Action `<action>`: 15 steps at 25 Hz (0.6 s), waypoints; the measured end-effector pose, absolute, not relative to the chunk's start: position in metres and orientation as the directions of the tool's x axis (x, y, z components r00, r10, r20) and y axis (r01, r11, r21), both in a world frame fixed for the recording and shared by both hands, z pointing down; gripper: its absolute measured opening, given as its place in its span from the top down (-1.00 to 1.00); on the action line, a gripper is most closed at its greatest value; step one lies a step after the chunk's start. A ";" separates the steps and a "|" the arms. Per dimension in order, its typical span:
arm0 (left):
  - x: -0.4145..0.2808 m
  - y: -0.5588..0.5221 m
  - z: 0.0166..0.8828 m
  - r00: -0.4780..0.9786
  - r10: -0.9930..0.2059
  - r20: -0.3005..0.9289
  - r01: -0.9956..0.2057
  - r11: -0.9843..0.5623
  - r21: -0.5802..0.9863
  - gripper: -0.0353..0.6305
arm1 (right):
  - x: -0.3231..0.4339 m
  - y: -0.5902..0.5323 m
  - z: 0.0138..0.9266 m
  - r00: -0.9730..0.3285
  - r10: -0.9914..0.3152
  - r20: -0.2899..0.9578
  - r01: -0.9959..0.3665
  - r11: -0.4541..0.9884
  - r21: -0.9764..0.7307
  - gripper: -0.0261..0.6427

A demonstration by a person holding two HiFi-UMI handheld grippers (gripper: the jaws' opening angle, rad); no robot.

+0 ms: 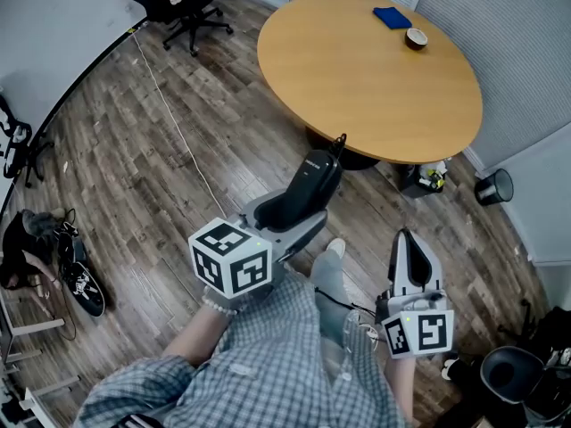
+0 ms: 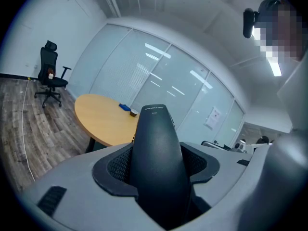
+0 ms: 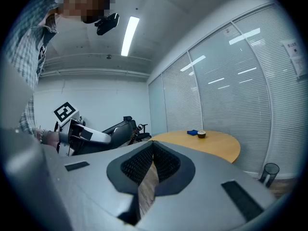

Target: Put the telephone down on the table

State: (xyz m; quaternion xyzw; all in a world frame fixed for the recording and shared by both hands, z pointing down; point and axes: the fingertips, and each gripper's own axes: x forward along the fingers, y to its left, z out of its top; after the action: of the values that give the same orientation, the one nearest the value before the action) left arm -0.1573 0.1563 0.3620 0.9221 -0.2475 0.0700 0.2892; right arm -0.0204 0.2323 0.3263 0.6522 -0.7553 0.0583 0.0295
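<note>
A black telephone handset (image 1: pixel 310 188) sits between the pads of my left gripper (image 1: pixel 293 214), which is shut on it. The handset points up and away toward the round wooden table (image 1: pixel 357 74), in the air over the floor and short of the table's near edge. In the left gripper view the telephone (image 2: pixel 157 167) fills the gap between the jaws, with the table (image 2: pixel 98 121) beyond. My right gripper (image 1: pixel 412 259) hangs lower right, shut, with nothing in it. In the right gripper view the pads (image 3: pixel 163 160) meet at the tip.
On the table's far side lie a blue cloth (image 1: pixel 392 17) and a small bowl (image 1: pixel 416 37). A black office chair (image 1: pixel 174 3) stands far left. A waste bin (image 1: pixel 495 186) is right of the table, and shoes (image 1: pixel 78 279) and a thin cable (image 1: pixel 174 119) lie on the wooden floor.
</note>
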 end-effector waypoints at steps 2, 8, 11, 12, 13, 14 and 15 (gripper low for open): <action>-0.155 0.151 0.361 0.864 -0.425 0.269 -0.503 -0.707 0.497 0.05 | -0.018 0.224 0.328 -0.161 -0.980 0.120 -0.986 0.156 -0.050 0.89; -0.144 0.120 0.358 0.850 -0.455 0.264 -0.525 -0.696 0.491 0.05 | -0.008 0.183 0.329 -0.215 -0.971 0.109 -0.976 0.209 -0.062 0.89; -0.132 0.099 0.358 0.841 -0.471 0.265 -0.538 -0.686 0.490 0.05 | 0.006 0.162 0.329 -0.225 -0.969 0.105 -0.973 0.219 -0.073 0.89; -0.127 0.092 0.358 0.838 -0.476 0.267 -0.543 -0.682 0.490 0.05 | 0.012 0.155 0.330 -0.229 -0.967 0.108 -0.972 0.222 -0.074 0.89; -0.123 0.085 0.358 0.835 -0.481 0.269 -0.548 -0.678 0.490 0.05 | 0.017 0.147 0.330 -0.234 -0.966 0.110 -0.971 0.227 -0.073 0.89; -0.117 0.079 0.358 0.831 -0.486 0.269 -0.553 -0.674 0.490 0.05 | 0.024 0.140 0.330 -0.239 -0.965 0.112 -0.970 0.232 -0.072 0.89; -0.112 0.072 0.358 0.828 -0.491 0.269 -0.557 -0.670 0.491 0.05 | 0.030 0.133 0.329 -0.243 -0.964 0.113 -0.969 0.236 -0.071 0.89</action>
State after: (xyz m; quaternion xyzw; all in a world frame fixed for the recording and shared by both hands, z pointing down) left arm -0.1124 0.0721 0.3580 0.9120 -0.2874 0.0572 0.2870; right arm 0.0299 0.1329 0.3295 0.6150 -0.7857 0.0629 0.0225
